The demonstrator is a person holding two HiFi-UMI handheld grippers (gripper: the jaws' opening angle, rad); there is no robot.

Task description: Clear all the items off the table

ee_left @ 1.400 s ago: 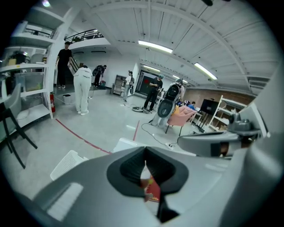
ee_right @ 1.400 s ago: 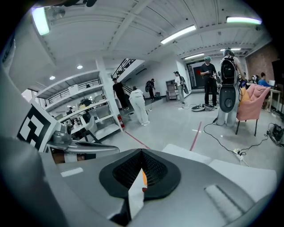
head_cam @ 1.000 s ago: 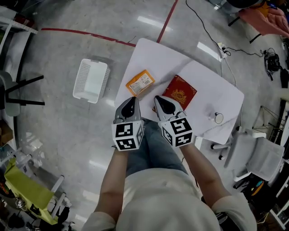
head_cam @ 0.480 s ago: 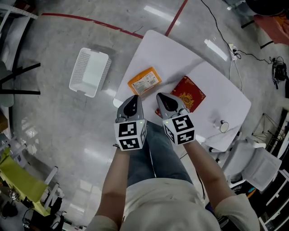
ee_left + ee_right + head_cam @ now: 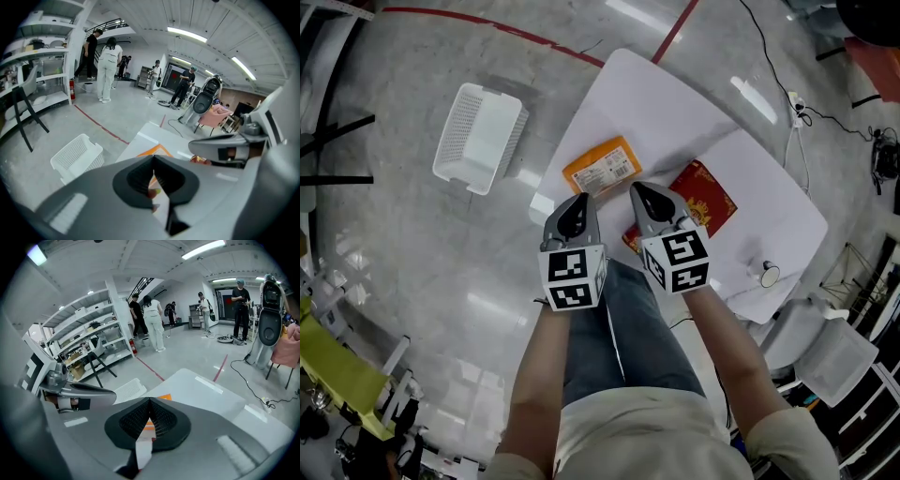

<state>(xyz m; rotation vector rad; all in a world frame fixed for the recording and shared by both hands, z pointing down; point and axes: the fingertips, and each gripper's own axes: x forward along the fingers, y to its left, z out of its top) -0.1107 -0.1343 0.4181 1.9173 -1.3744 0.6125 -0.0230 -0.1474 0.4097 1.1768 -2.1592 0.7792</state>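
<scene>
In the head view a white table (image 5: 675,112) carries an orange packet (image 5: 602,166), a red patterned box (image 5: 708,199) and a small round object (image 5: 769,275) near its right corner. My left gripper (image 5: 578,200) is shut and empty above the table's near edge, just short of the orange packet (image 5: 158,150). My right gripper (image 5: 640,189) is shut and empty beside it, over the near end of the red box. In the left gripper view the jaws (image 5: 153,158) meet with nothing between them. The right gripper view shows shut jaws (image 5: 150,402) with the packet (image 5: 164,397) beyond them.
A white slatted basket (image 5: 480,138) stands on the floor left of the table, also in the left gripper view (image 5: 77,157). A white chair (image 5: 820,352) is at the table's right. Cables (image 5: 769,56) and red floor tape (image 5: 487,28) lie beyond. Several people (image 5: 107,70) stand far off.
Both grippers have sunk side by side toward the table's near edge, staying shut. The table and basket sit higher in the head view.
</scene>
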